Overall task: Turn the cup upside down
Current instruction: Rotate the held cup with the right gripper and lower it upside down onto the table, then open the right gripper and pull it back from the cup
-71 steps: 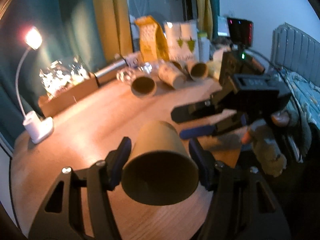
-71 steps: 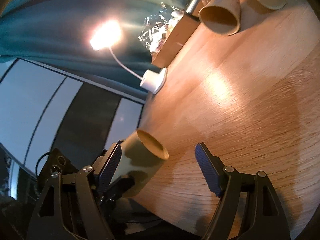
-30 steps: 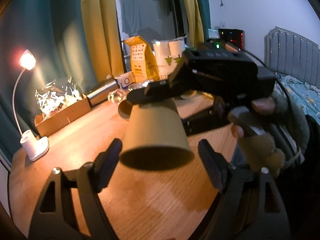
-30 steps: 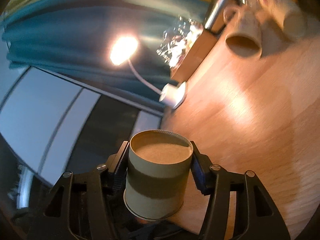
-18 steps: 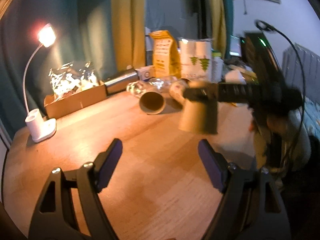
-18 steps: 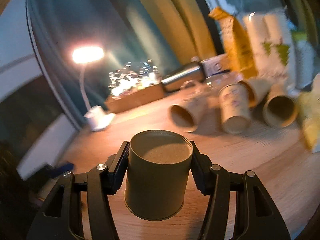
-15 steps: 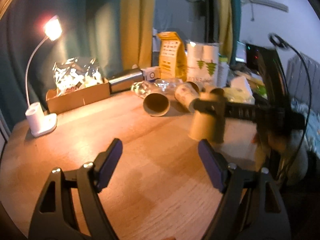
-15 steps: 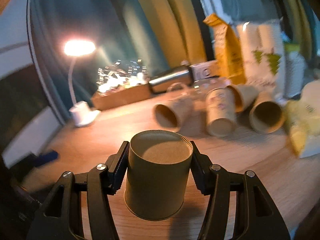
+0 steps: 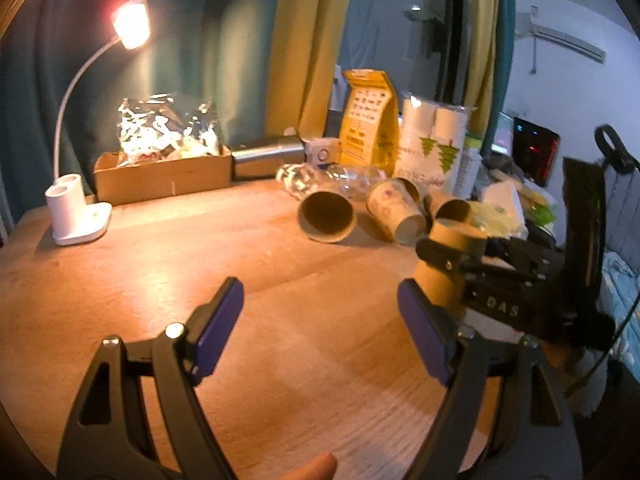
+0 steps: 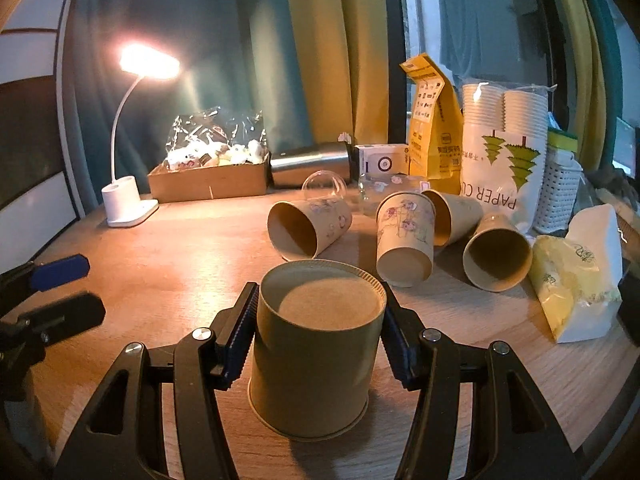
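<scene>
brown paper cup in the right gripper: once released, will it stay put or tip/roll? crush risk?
The paper cup stands upside down, wide rim on the table, so it probably stays put. It looks thin and empty: likely very light, sliding at a nudge. The right gripper clamps its wall, so a hard squeeze could dent it. The cups lying on their sides suggest it rolls if tipped.

The brown paper cup (image 10: 316, 348) stands upside down on the near part of the wooden table, its wide rolled mouth on the wood and its recessed base facing up. It is plain, unprinted, and tapers upward. In the left wrist view the cup (image 9: 444, 264) stands at the right.
</scene>
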Tool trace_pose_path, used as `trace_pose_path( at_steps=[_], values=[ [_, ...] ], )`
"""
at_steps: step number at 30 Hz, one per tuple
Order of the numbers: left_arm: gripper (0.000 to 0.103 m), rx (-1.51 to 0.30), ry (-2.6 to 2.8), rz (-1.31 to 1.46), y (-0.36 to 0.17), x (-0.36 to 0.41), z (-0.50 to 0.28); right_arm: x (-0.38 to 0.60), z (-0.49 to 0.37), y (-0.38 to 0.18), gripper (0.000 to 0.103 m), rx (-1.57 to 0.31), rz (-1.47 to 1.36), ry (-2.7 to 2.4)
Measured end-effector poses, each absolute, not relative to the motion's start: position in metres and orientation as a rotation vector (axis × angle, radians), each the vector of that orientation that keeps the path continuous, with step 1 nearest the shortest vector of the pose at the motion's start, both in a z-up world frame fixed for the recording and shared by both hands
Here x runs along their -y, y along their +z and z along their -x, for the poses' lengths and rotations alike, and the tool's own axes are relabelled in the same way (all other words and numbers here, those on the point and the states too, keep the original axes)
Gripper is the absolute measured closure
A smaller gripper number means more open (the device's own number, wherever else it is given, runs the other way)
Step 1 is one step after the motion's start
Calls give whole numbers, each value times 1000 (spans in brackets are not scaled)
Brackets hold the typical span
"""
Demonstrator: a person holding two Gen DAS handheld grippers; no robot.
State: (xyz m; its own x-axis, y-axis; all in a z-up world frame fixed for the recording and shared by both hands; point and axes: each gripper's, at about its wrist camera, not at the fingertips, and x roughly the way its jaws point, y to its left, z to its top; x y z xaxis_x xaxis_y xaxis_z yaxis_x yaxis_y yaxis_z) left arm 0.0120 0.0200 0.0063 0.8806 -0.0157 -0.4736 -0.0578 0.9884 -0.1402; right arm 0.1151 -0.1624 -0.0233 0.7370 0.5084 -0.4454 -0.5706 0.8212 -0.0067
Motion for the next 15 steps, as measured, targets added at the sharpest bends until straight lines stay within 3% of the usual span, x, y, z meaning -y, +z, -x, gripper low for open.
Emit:
trace_pose_path(
  at_steps=[10,15],
  values=[
    [22,-425,120,86,11,-10,-5,169,-111,-23,41,-426,107,601],
    [22,-381,150,76,14,-6,-3,180,-95,-19,34,-424,92,611]
  ],
)
